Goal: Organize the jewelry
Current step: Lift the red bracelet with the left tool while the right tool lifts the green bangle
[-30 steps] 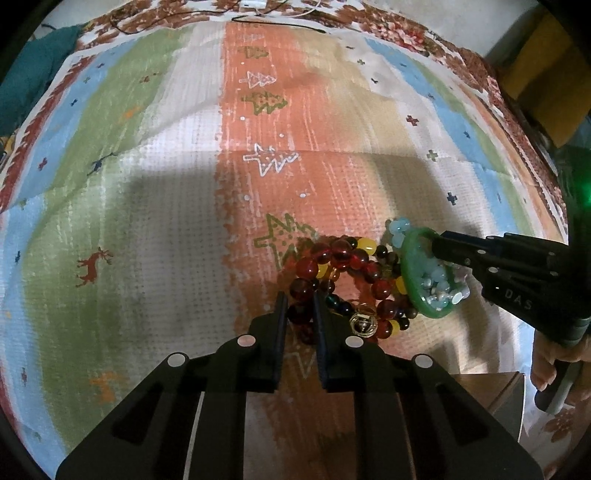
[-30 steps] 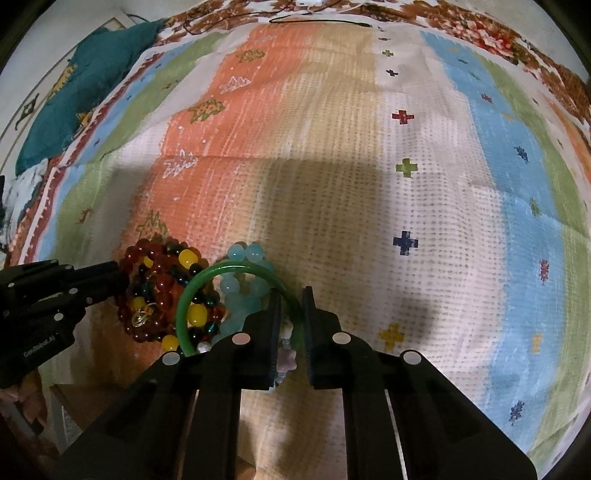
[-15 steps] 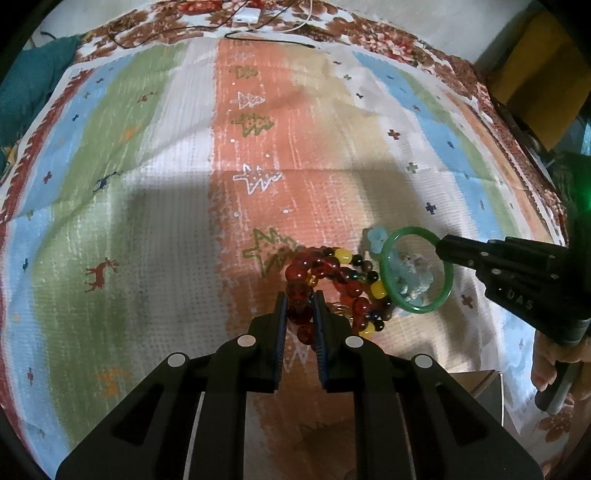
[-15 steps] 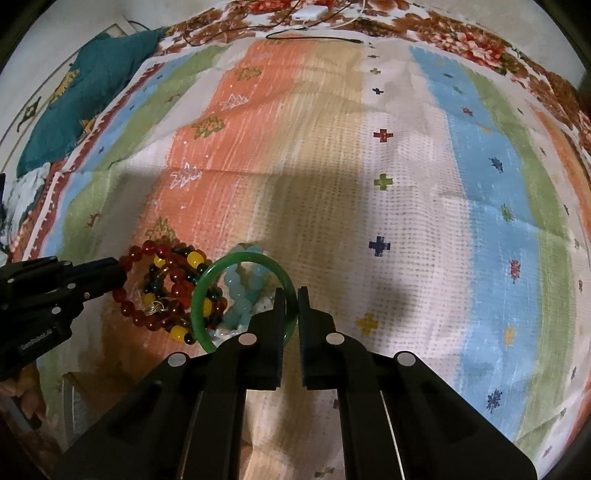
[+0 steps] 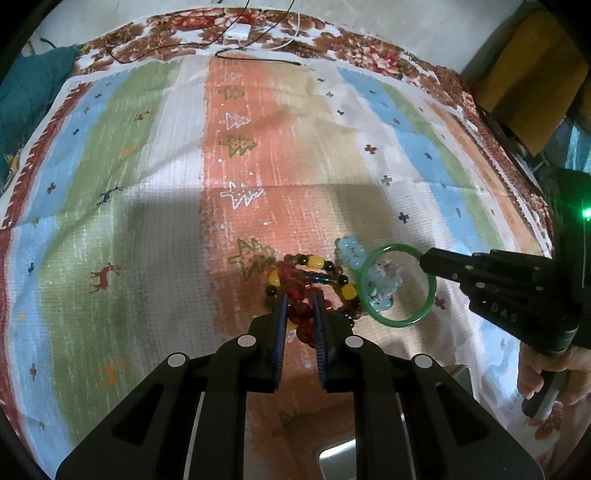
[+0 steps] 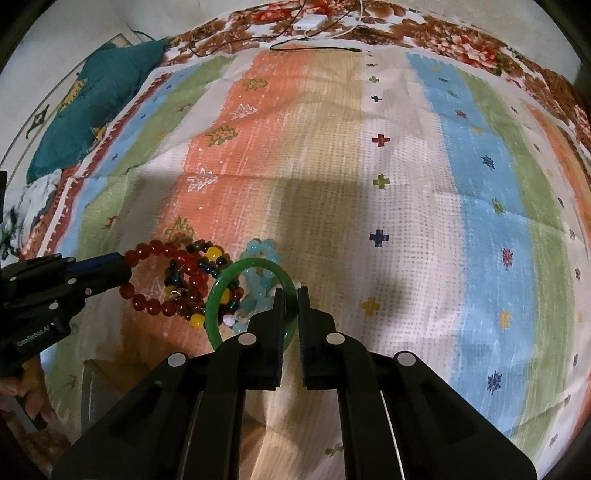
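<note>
My left gripper (image 5: 298, 297) is shut on a red bead bracelet (image 5: 295, 291), which shows as a ring of red beads in the right wrist view (image 6: 155, 254). My right gripper (image 6: 291, 295) is shut on the rim of a green bangle (image 6: 218, 295), also seen in the left wrist view (image 5: 399, 321). Both are lifted off a pile: a dark and yellow bead bracelet (image 5: 332, 280) and a pale blue bead bracelet (image 5: 351, 251) lie on the striped cloth (image 5: 147, 221) between the grippers.
A teal cushion (image 6: 85, 110) lies at the far left. Cables and a white charger (image 5: 238, 33) lie at the far edge of the bed. A brown box (image 5: 532, 77) stands at the right. A grey tray corner (image 5: 336, 461) shows at the bottom.
Both grippers have risen and drawn back. The red bracelet and the green bangle have lifted off the pile, and the bangle has turned more upright.
</note>
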Demonstrator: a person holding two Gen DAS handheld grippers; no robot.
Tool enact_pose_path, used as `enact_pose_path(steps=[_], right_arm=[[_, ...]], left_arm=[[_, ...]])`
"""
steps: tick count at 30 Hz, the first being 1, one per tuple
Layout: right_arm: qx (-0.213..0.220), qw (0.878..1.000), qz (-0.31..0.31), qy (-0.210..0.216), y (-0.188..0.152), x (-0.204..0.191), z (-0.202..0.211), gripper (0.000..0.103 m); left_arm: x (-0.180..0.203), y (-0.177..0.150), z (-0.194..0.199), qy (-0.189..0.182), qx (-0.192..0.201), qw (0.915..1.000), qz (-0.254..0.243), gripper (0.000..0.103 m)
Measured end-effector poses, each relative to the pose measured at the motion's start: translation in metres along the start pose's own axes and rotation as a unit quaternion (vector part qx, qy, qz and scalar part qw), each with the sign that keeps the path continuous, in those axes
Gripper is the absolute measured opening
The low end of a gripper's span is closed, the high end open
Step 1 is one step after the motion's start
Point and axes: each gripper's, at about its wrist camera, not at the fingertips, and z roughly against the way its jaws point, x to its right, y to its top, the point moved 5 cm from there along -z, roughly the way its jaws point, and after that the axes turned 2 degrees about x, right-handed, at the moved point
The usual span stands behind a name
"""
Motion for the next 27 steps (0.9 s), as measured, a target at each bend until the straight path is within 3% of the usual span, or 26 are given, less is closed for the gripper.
enact_pose_path(steps=[27], right_arm=[[0.046,0.999,-0.004,0.023,-0.01,-0.014,0.05,0.008]], left_arm=[[0.01,-0.004,0.054,-0.015,0.056,0.9983,0.011,0.013]])
